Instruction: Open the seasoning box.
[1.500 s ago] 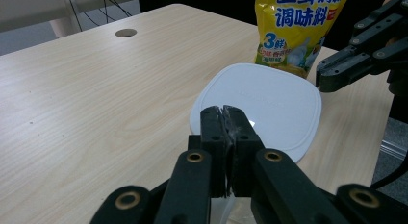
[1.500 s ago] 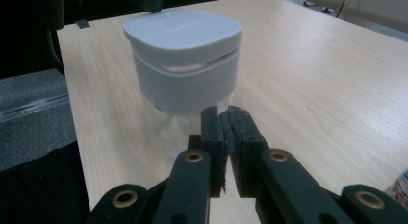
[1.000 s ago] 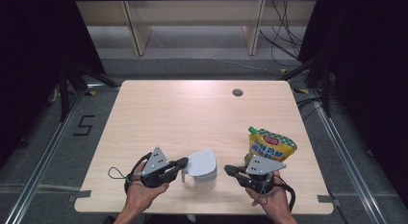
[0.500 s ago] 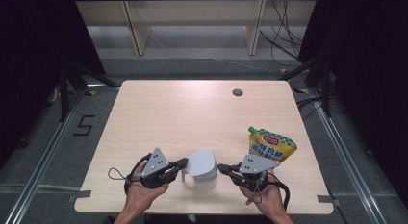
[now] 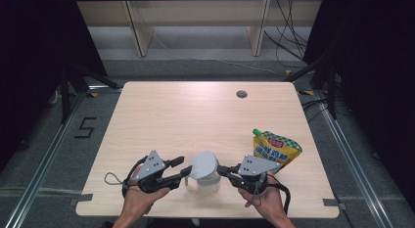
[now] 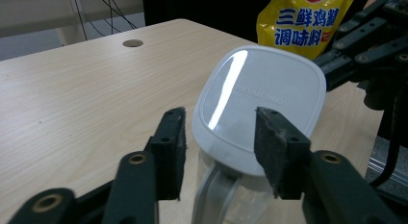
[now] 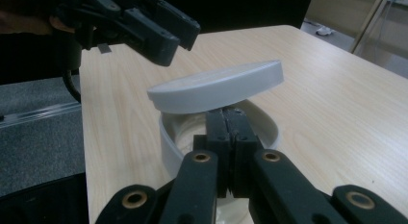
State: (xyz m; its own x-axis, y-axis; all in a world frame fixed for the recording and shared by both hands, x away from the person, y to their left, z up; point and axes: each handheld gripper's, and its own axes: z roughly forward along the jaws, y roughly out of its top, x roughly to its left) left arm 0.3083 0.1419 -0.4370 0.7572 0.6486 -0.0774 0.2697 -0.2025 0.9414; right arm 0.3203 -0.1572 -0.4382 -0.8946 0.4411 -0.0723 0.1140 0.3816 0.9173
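Fingers, right (image 7: 226, 119): pressed together under the tilted grey lid (image 5: 203, 163), propping its edge up.
Fingers, left (image 6: 219, 140): just been opening, now half apart, astride the lid's near edge, not pressing.
Container (image 5: 209, 180): clear, on the tabletop (image 5: 195, 115), between both grippers.
Pouch (image 5: 275, 148): yellow, right of the container.

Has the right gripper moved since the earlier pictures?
Yes. The right gripper moved left, away from the yellow pouch, to the container's lid.
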